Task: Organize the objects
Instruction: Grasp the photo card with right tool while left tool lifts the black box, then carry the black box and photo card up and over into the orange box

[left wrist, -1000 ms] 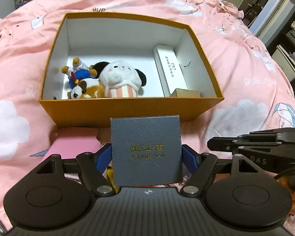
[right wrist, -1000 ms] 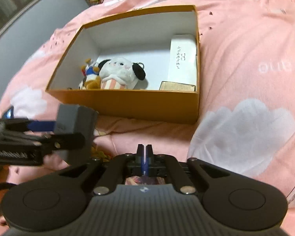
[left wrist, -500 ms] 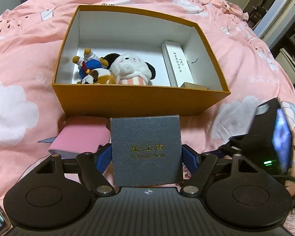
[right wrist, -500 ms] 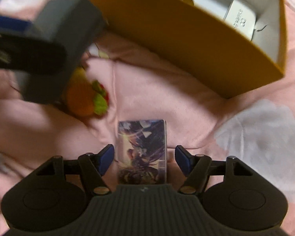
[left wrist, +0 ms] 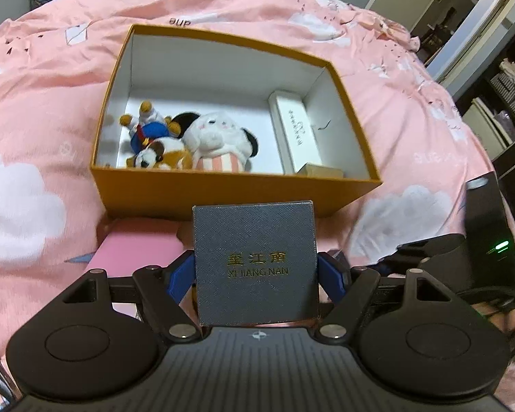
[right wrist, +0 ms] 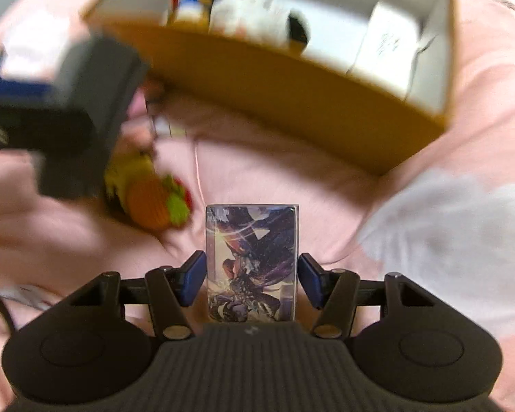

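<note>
1. The left wrist camera looks forward and down across the pink bedspread [left wrist: 34, 110] into the orange box [left wrist: 223, 189], from near.
2. The right wrist camera points more steeply down, close to the bedspread, blurred.
3. Both share the box and, apparently, its plush toys [left wrist: 219, 137].

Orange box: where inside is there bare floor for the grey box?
Orange box: bare white floor lies along the back wall and between the plush toys and the long white box. The front left corner is crowded with toys.
</note>
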The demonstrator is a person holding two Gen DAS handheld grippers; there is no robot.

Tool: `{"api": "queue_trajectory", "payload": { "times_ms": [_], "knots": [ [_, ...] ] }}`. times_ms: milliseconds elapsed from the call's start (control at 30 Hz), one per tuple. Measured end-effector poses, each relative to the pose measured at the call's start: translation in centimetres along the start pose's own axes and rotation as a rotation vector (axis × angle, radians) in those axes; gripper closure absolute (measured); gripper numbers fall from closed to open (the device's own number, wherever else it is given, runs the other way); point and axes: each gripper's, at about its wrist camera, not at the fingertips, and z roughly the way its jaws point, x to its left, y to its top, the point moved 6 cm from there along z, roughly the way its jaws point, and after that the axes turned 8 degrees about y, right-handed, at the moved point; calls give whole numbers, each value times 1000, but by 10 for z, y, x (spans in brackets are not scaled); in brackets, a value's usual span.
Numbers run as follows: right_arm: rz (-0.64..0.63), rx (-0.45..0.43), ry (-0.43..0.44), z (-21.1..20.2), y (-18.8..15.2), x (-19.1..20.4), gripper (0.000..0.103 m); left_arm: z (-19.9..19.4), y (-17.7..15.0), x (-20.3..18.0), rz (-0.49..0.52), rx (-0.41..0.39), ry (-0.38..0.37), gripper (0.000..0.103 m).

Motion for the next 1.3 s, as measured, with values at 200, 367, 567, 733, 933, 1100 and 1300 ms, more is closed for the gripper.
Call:
{"api": "queue_trajectory", "payload": {
  "times_ms": [200,367,567,733,933,1100,1300],
  "knots": [
    [3,-193,44,-79,17,-7,43,-14,35,-11,16,-23,-65,17],
    [-7,-354,9,-129,54,-4,43,-6,82,-25,23,-29,-138,17],
    [49,-450,-20,-149,87,-40,43,63,117,-26,-86,116,-252,17],
    [54,-447,-30,-134,102,-54,43,114,117,-26,-119,215,-260,17],
    [52,-414,-25,-106,118,-65,43,150,114,-24,-125,284,-245,17],
    [62,-391,-10,-93,121,-72,43,158,111,-18,-120,321,-267,17],
    [62,-381,-5,-87,124,-76,43,158,110,-22,11,317,-141,17]
  ]
}}
